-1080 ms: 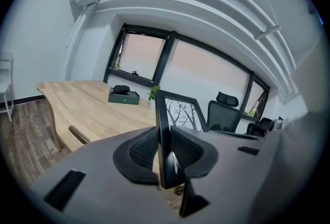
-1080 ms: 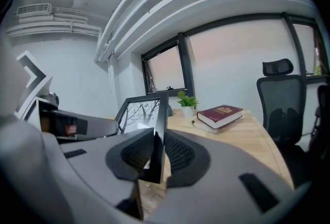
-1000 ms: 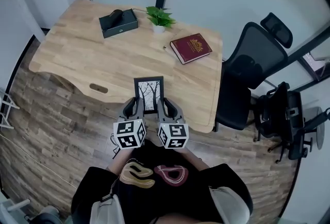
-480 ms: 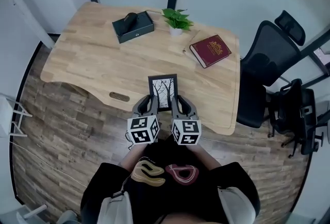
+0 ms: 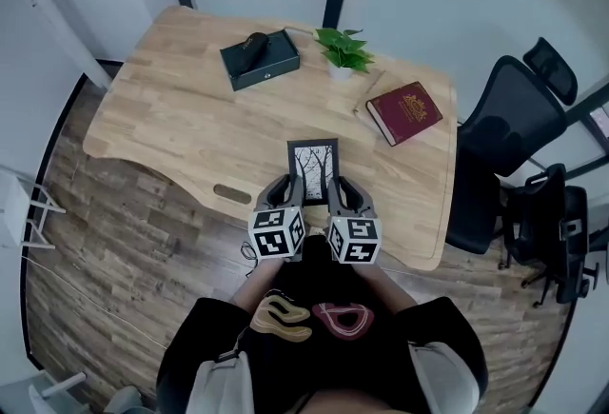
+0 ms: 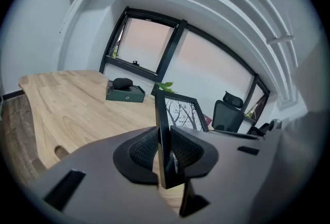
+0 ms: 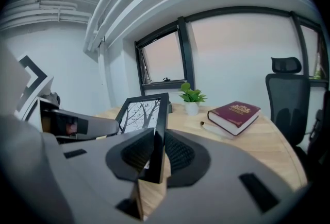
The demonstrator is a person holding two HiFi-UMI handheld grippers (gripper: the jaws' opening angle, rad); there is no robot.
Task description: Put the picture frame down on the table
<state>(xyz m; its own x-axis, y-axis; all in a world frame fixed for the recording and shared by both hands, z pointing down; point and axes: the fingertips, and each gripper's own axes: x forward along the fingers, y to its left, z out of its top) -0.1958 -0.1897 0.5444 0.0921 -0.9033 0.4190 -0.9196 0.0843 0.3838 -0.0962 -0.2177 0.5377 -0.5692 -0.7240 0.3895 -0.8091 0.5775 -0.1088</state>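
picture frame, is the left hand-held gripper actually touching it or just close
Touching. The left gripper view shows the left hand-held gripper shut on the picture frame at its edge, with its ribbed pads pressed against both faces.

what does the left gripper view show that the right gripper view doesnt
Only the left gripper view gives a clear look at the dark box and the slot cut in the table. Only the right gripper view shows the red book clearly. Both show the picture frame clamped edge-on in the tongs of the left gripper and right gripper, plus the plant, the chair and the table.
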